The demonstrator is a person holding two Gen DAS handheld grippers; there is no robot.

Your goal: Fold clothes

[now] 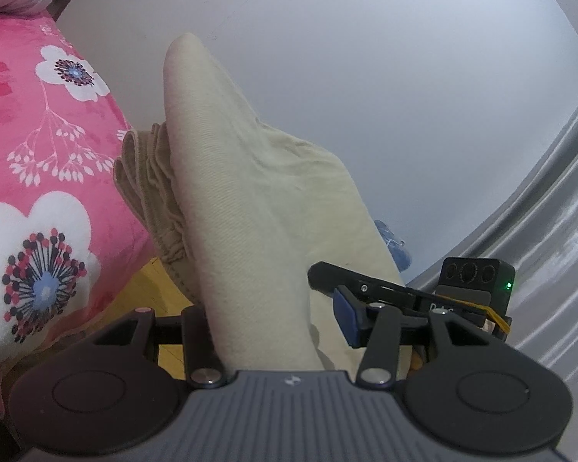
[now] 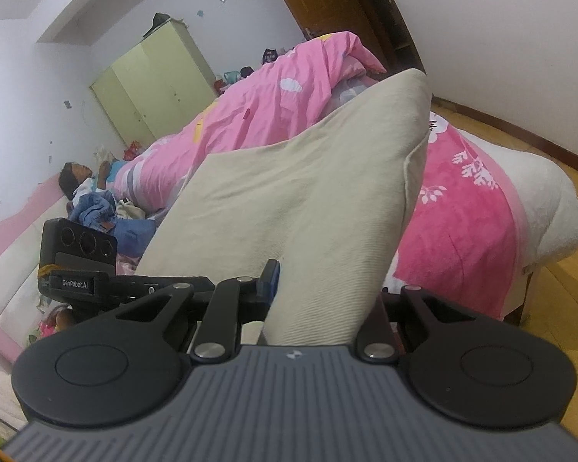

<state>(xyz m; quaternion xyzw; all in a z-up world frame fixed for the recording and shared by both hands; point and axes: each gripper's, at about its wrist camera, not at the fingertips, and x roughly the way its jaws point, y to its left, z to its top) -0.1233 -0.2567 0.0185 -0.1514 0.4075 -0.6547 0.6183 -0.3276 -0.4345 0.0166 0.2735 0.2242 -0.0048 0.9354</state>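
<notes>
A: What does the left wrist view show?

B: The left gripper (image 1: 277, 319) has a thick fold of a cream garment (image 1: 250, 208) between its fingers. The cloth fills the whole gap, so the jaws are clamped on it. The blue pad (image 1: 346, 317) of one finger presses its side. The garment rises away from the camera to a rounded peak, and a gathered tan hem (image 1: 150, 181) hangs on its left. Behind it is a pale wall (image 1: 366, 77); to the left lies a pink floral blanket (image 1: 38, 115), with a strip of yellow wooden floor (image 1: 154, 292) below. The other gripper's body (image 1: 474, 281), with a green light, shows at the right edge of the cloth.

A: And the right wrist view?

B: The right gripper (image 2: 323, 300) is likewise closed on the cream garment (image 2: 308, 192), which bulges up between its fingers and stands lifted above the bed (image 2: 551, 200). The left gripper's body (image 2: 77, 254) sits just beside it on the left. Beyond are a pink quilt (image 2: 258, 107), a heap of blue clothes (image 2: 108, 215), a person lying at the far end (image 2: 77, 177), and a green wardrobe (image 2: 154, 84).
</notes>
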